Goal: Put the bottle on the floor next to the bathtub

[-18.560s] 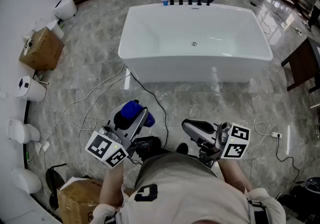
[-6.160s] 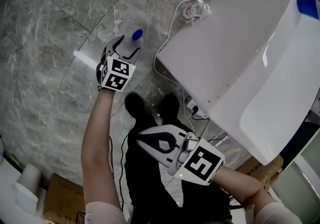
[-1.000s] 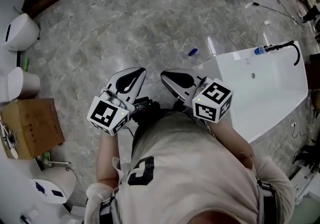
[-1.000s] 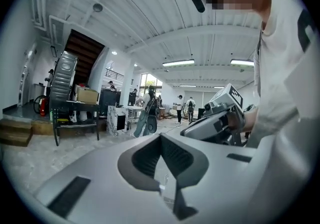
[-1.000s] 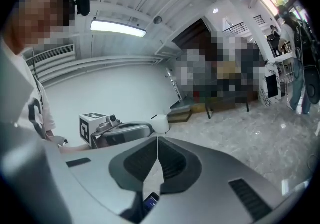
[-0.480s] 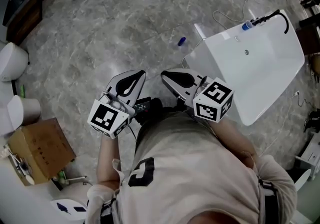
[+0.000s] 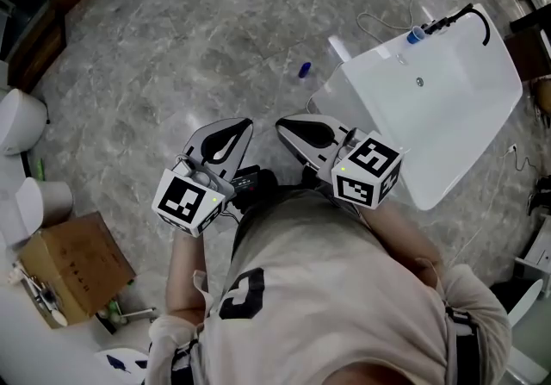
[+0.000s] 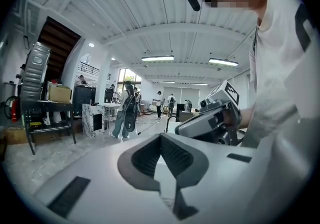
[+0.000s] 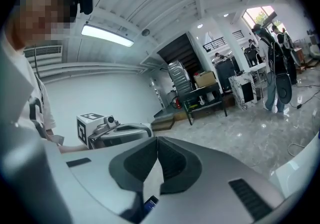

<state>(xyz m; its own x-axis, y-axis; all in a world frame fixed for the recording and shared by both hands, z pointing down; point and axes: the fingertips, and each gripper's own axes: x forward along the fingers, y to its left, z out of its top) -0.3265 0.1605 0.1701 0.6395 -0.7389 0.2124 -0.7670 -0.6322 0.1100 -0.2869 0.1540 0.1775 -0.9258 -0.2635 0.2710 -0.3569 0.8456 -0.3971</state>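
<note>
The bottle (image 7: 304,70), small and blue-capped, stands on the grey marble floor just left of the white bathtub (image 7: 448,125) in the head view. Neither gripper is near it: both are held close to the person's body, side by side. My left gripper (image 7: 240,125) is shut with nothing in it, and its pads meet in the left gripper view (image 8: 161,136). My right gripper (image 7: 282,125) is likewise shut and empty, its pads closed together in the right gripper view (image 9: 157,140). Each gripper view shows the other gripper alongside.
A blue cup (image 7: 415,34) and a black faucet (image 7: 469,15) sit at the tub's far end. Cables (image 7: 379,20) trail on the floor beyond it. A cardboard box (image 7: 73,267) and white fixtures (image 7: 17,121) line the left. People stand far off in the hall (image 8: 125,110).
The head view has swung: the tub and bottle have slid up and right in the picture, the box down. Both grippers stay shut and side by side before the body.
</note>
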